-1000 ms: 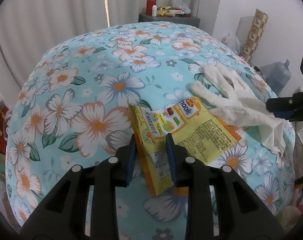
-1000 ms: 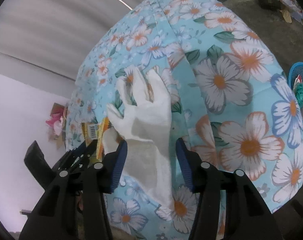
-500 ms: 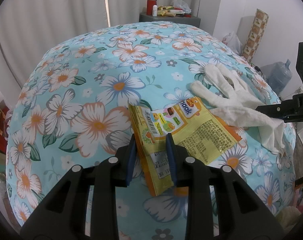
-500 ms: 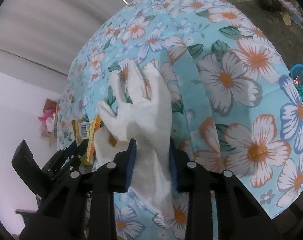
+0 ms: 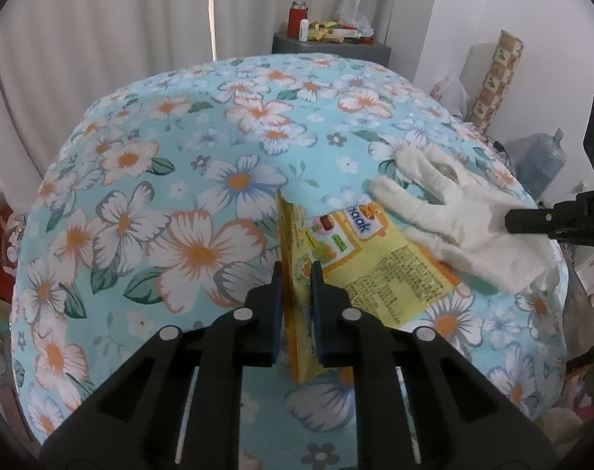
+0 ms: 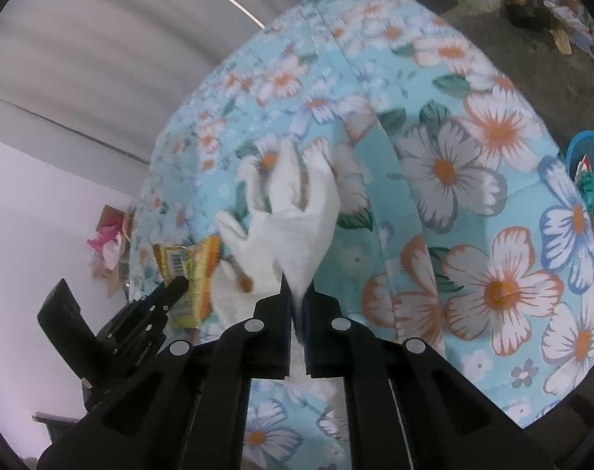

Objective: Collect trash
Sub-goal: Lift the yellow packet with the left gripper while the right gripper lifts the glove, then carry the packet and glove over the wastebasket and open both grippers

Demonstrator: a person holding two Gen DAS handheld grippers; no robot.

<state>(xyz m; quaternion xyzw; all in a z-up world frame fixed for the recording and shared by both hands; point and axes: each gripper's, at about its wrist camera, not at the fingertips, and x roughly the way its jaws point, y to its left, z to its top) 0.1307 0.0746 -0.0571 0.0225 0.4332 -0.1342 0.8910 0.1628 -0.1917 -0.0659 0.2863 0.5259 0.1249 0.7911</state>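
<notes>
A yellow and orange snack wrapper (image 5: 383, 270) lies on the flowered bedspread (image 5: 160, 196). My left gripper (image 5: 297, 268) is closing on its left edge; the pads press the foil, which folds upward between them. A white cloth glove (image 5: 453, 227) lies to the wrapper's right, its fingers pointing away. In the right wrist view my right gripper (image 6: 297, 290) is shut on the cuff of the glove (image 6: 293, 211), which bunches and lifts at the pinch. The wrapper (image 6: 191, 270) and the left gripper (image 6: 175, 286) show at the left there.
A grey cabinet (image 5: 332, 45) with a red bottle and packets stands behind the bed. A patterned paper roll (image 5: 497, 78), a plastic bag and a water jug (image 5: 540, 160) stand at the right. A blue basket (image 6: 587, 188) sits on the floor.
Both pairs of jaws have closed. The left ones folded the wrapper's edge up. The right ones pinched the glove's cuff, which has bunched and lifted.
</notes>
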